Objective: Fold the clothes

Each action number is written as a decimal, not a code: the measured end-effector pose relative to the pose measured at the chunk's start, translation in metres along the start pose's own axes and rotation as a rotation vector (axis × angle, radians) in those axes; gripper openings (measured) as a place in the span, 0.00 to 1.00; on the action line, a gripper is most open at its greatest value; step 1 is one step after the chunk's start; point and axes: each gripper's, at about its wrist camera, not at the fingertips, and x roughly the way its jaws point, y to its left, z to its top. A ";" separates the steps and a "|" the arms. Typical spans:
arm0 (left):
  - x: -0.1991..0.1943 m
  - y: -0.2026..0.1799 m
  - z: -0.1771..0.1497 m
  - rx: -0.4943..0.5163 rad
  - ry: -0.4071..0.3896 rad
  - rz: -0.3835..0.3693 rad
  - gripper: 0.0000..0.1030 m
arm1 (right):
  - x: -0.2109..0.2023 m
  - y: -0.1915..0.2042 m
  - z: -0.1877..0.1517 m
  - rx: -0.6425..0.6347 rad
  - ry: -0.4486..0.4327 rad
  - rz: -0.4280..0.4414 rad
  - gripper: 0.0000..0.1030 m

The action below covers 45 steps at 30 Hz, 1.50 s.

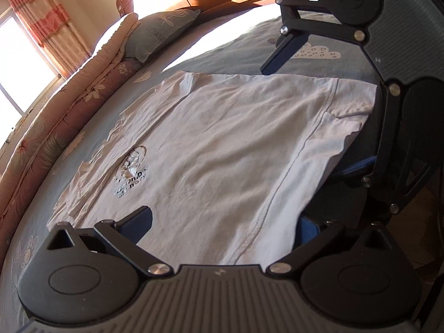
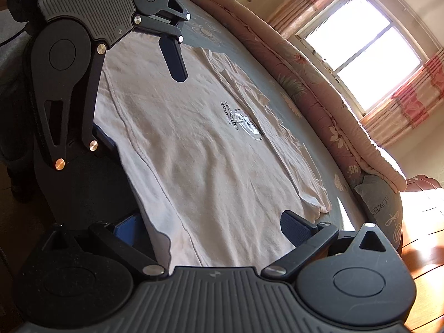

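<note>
Left wrist: left claw (image 1: 222, 226) open over T-shirt (image 1: 222, 138) hem; bed (image 1: 236, 50) beyond.

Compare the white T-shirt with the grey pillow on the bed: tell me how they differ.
The white T-shirt lies spread flat across the middle of the bed; the grey pillow is plump and propped against the folded floral quilt at the edge. The T-shirt carries a dark logo with lettering; the pillow has pale flower drawings and lettering. Both rest on the blue-grey bedsheet.

White printed T-shirt (image 1: 222, 144) flat on bed (image 1: 236, 52)
</note>
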 end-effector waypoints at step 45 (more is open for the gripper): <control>0.014 0.024 -0.068 0.414 0.137 0.412 1.00 | 0.029 0.014 -0.008 -0.049 0.044 -0.246 1.00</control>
